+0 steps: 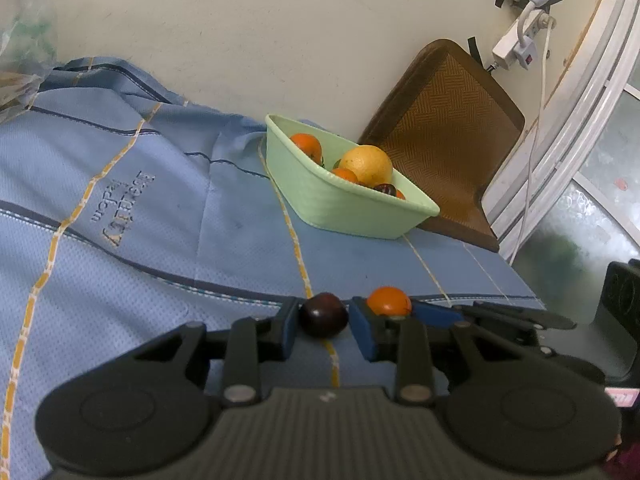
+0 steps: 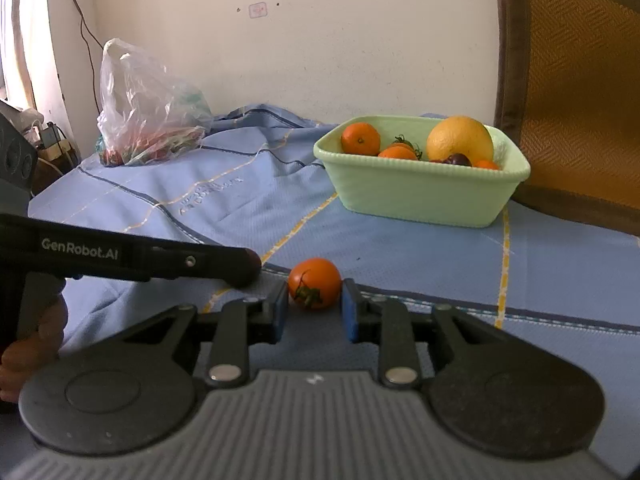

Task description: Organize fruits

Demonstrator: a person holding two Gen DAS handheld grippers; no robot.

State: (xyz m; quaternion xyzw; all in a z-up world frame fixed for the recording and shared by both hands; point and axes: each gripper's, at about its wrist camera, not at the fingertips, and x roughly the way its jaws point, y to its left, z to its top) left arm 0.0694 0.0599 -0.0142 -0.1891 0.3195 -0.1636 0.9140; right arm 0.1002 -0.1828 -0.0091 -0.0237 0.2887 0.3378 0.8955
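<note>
My left gripper (image 1: pixel 325 318) is shut on a dark purple plum (image 1: pixel 323 315), low over the blue cloth. Just to its right in the left wrist view is an orange-red tomato (image 1: pixel 389 301), with a blue finger (image 1: pixel 436 316) of the right gripper beside it. My right gripper (image 2: pixel 315 300) is shut on that tomato (image 2: pixel 315 283), whose green stalk faces the camera. The left gripper's black finger (image 2: pixel 224 266) reaches in from the left. Farther back stands a pale green basket (image 1: pixel 352 208) (image 2: pixel 420 196) holding oranges, a large yellow citrus, tomatoes and a dark plum.
A blue bedsheet (image 2: pixel 224 200) covers the surface in loose folds. A plastic bag (image 2: pixel 148 112) lies at the back left. A brown woven chair (image 1: pixel 448 132) (image 2: pixel 580 100) stands right behind the basket. A power strip (image 1: pixel 516 46) hangs on the wall. A hand (image 2: pixel 36 344) grips the left handle.
</note>
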